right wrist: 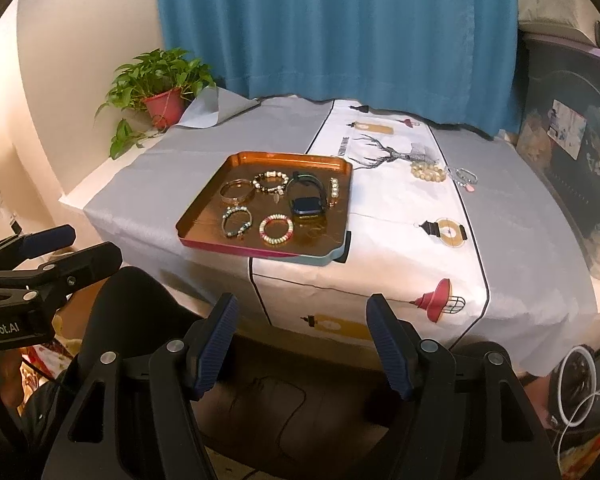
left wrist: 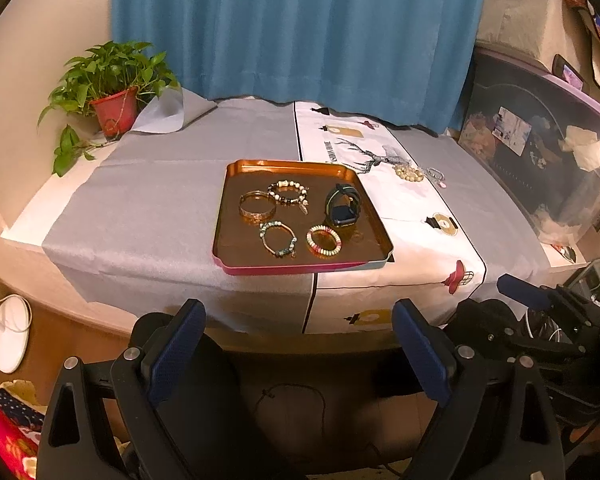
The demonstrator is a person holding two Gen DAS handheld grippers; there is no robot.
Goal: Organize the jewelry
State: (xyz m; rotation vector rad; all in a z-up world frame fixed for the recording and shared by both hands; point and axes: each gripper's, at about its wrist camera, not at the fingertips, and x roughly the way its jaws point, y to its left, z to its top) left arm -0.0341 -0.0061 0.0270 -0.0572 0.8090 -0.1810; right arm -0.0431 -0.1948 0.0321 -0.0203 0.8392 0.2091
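Note:
A copper tray point(left wrist: 236, 196) point(right wrist: 204, 204) sits mid-table holding a gold bangle point(left wrist: 257, 206) point(right wrist: 237, 191), several beaded bracelets point(left wrist: 287, 192) point(right wrist: 271, 181) and a dark smartwatch point(left wrist: 342, 210) point(right wrist: 308, 200). On the white runner beyond the tray lie a cream bead bracelet point(left wrist: 410, 172) point(right wrist: 428, 172) and a silver bracelet point(left wrist: 436, 175) point(right wrist: 464, 176). My left gripper point(left wrist: 300, 316) is open and empty, held below the table's front edge. My right gripper point(right wrist: 302, 312) is open and empty, also in front of the table.
A potted plant point(left wrist: 114, 110) point(right wrist: 164, 106) stands at the table's back left. A blue curtain point(left wrist: 292, 28) hangs behind. A clear storage bin point(left wrist: 540, 160) stands to the right. A grey cloth and a white printed runner point(right wrist: 400, 216) cover the table.

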